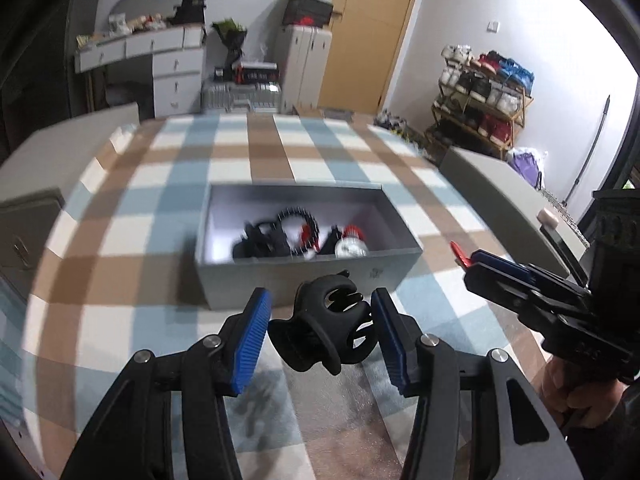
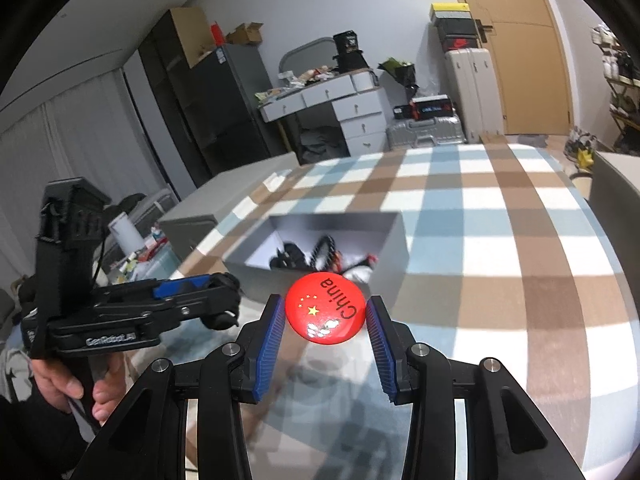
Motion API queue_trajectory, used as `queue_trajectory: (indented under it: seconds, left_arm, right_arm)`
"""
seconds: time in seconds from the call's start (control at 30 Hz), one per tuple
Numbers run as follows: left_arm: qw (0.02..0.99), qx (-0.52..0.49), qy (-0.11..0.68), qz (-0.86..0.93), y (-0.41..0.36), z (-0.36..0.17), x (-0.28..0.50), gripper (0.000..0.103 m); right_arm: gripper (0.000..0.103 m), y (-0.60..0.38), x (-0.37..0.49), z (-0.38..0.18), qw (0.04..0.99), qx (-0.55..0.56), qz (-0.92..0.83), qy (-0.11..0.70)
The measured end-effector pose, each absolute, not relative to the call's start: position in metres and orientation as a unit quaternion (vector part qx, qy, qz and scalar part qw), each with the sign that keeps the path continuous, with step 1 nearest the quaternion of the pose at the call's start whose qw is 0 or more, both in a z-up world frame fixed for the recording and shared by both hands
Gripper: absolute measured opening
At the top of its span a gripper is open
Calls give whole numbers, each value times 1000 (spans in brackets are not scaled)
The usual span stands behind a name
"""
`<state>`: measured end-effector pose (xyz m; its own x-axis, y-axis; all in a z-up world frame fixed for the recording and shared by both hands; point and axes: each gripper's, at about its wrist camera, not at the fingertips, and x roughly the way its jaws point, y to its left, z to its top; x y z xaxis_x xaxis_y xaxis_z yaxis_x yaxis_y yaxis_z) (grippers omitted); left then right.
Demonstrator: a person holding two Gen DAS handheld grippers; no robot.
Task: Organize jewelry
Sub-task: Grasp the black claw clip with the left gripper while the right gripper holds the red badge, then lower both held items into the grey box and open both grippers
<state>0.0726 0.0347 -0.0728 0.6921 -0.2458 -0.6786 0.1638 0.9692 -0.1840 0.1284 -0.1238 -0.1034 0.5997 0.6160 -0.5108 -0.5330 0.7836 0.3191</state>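
Here the checked cloth [image 1: 192,184] in blue, brown and white covers the desk, and on it stands a grey open-topped box [image 1: 308,276], set squarely in front of both tools, which I judge to be the collecting place for the jewelry. Inside it already lies a tangle of black and red pieces [image 1: 296,232], among them what looks like a spiked hair band and a small white-faced item; blur keeps me from naming them more closely. The left hand-held gripper [image 1: 320,328] is closed on a black claw hair clip [image 1: 324,324], the blue pads pinching it from either side, and it carries the clip just short of the box's near wall, tilted downward toward the opening. The right hand-held gripper [image 2: 326,324] is narrowed around a red round badge [image 2: 326,308] printed with yellow stars and the word China, gripped by its edges so the face stays up; it hangs over the desk just before the box. From each wrist view the other tool shows at the side, a bare hand [image 2: 76,380] wrapped around the left one's handle. Both pieces seem held ready for dropping in, and neither is yet over the opening.
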Motion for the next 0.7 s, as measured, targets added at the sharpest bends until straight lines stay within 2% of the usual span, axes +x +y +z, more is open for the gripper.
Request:
queue_trajectory:
  seconds: [0.7]
  left_arm:
    - [938, -33, 335, -81, 48, -43, 112, 46]
  right_arm:
    - [41, -94, 165, -70, 893, 72, 351, 272]
